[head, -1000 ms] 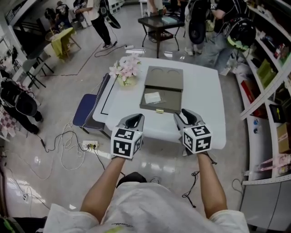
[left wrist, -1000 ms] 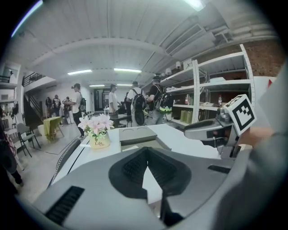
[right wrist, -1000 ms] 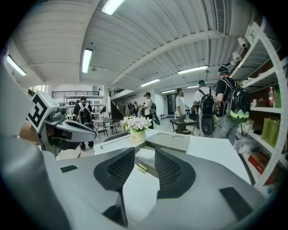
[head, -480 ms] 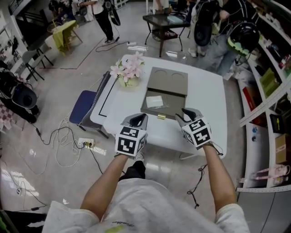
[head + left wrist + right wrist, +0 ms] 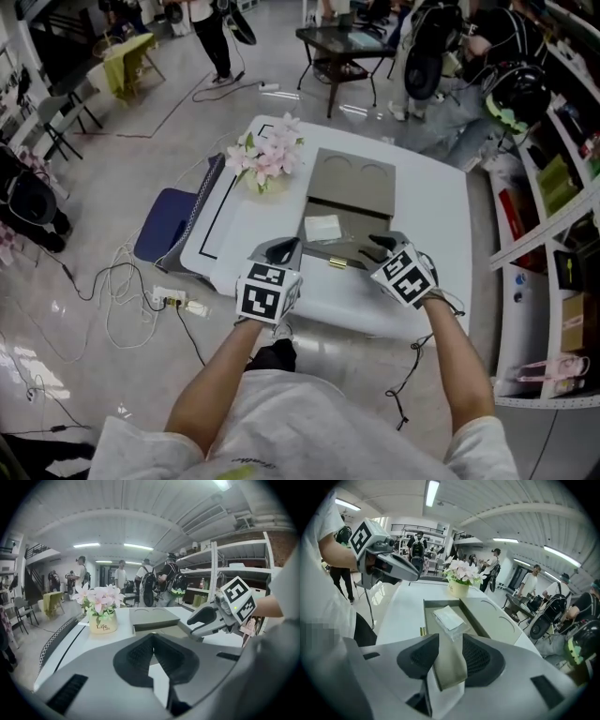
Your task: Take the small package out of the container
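An olive-grey container point(image 5: 354, 227) lies open on the white table point(image 5: 424, 202), its lid point(image 5: 353, 183) folded flat behind it. The small white package point(image 5: 322, 228) rests inside, toward the left. My right gripper point(image 5: 378, 247) hovers over the container's front right corner. Its jaws are opening, and only the container's floor shows between them. In the right gripper view the package point(image 5: 449, 617) lies just beyond the fingertips of the right gripper point(image 5: 450, 639). My left gripper point(image 5: 280, 251) is at the table's front, left of the container, its tips together and holding nothing point(image 5: 152, 638).
A pot of pink flowers point(image 5: 265, 161) stands left of the lid. A gold latch point(image 5: 336, 264) sticks out at the container's front edge. A blue chair point(image 5: 164, 225) and floor cables point(image 5: 178, 302) are to the left, shelves point(image 5: 562, 187) to the right, people behind.
Both grippers have moved forward toward the container. The right one has reached over its front right corner; the left one has stayed in front of the box.
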`<act>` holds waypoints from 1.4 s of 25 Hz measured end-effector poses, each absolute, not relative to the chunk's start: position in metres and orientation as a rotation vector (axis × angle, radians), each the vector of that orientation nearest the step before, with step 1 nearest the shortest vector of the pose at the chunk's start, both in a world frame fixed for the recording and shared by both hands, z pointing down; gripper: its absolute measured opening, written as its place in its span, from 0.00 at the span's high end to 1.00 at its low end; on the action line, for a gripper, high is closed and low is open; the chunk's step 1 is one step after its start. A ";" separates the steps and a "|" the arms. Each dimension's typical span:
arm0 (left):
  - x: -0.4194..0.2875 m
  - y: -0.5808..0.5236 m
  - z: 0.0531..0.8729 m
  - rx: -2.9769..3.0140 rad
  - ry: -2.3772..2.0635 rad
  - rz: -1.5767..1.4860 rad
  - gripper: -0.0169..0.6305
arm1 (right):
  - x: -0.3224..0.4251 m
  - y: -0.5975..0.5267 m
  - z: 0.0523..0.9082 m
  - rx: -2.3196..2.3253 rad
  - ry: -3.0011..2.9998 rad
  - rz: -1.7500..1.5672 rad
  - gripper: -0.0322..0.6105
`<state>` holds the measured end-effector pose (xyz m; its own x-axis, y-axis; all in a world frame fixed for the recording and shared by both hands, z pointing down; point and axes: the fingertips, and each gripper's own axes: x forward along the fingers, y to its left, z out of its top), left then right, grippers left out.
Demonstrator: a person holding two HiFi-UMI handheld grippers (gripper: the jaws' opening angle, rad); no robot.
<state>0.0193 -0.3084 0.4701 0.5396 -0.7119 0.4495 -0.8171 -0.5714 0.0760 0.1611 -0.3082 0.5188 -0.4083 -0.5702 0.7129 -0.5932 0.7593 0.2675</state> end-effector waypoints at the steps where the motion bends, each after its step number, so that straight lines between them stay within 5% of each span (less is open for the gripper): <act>1: 0.017 -0.313 0.472 2.498 -1.274 0.543 0.97 | 0.160 -0.311 0.523 0.839 -2.088 0.024 0.70; 28: 0.002 -0.375 0.488 2.461 -1.235 0.544 0.97 | 0.139 -0.348 0.583 0.483 -1.888 -0.134 0.70; 35: -0.002 -0.378 0.491 2.458 -1.232 0.549 0.97 | 0.140 -0.352 0.587 0.499 -1.884 -0.135 0.78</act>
<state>-0.0020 -0.3784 0.4906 0.5500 -0.6838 0.4796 -0.8138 -0.5679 0.1234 0.1396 -0.3520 0.5869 -0.2842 -0.4025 0.8702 -0.2744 0.9038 0.3284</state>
